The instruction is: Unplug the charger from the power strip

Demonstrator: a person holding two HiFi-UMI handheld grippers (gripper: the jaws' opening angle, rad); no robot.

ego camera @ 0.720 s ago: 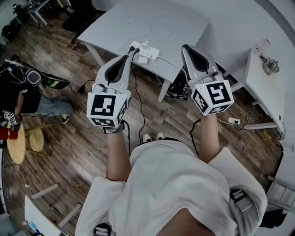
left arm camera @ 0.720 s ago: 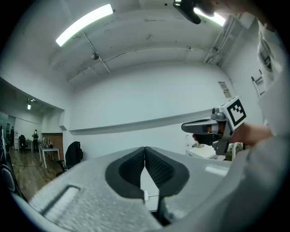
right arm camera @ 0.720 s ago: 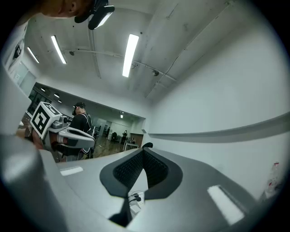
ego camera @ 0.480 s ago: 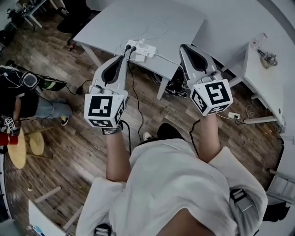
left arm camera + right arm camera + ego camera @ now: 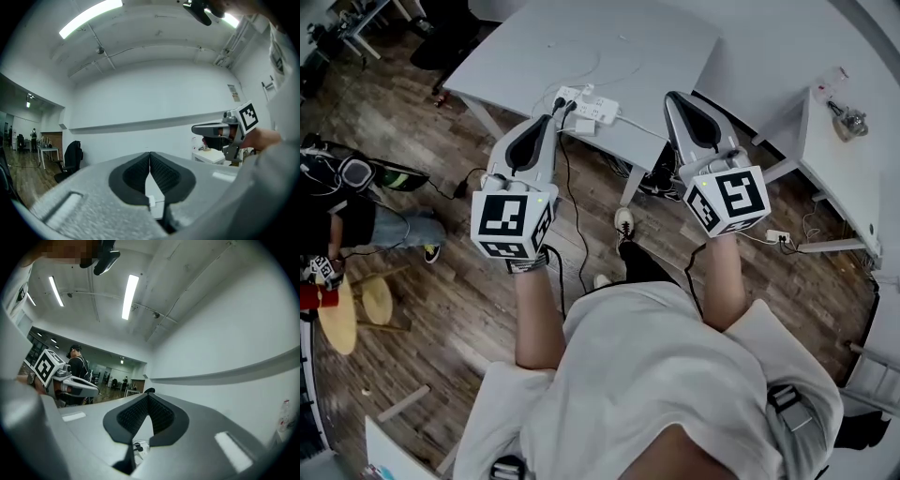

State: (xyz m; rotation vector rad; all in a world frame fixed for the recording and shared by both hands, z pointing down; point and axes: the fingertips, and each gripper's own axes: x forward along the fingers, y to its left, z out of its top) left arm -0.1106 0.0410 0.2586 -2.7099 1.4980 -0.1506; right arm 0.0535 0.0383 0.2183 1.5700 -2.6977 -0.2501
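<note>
Overhead, in the head view, both grippers are held level in front of the person, pointing at a grey counter (image 5: 581,42). The strip (image 5: 592,105) lies at the counter's near edge, ahead of and below the grippers and between their lines of aim. Its long axis runs across them, left to right. The left gripper (image 5: 553,119) is the nearer: its tip shows just beside the strip's left end, though how far above it cannot be told. The right gripper (image 5: 673,97) points past the strip's right end, apart from it. The charger (image 5: 585,125) appears to be the white block at the strip's near side. A black cable (image 5: 572,202) drops from the strip to the floor beside the left gripper, and a white lead (image 5: 642,125) runs off to the right. Both could foul a reach.

Next, the left gripper view shows its jaws pressed together on nothing, aimed at a bare wall, with a sliver of white below them.

Finally, the right gripper view shows the same: jaws together, empty, aimed above the counter. Part of the strip, with plugs in it, peeps through the gap beneath them.
</note>
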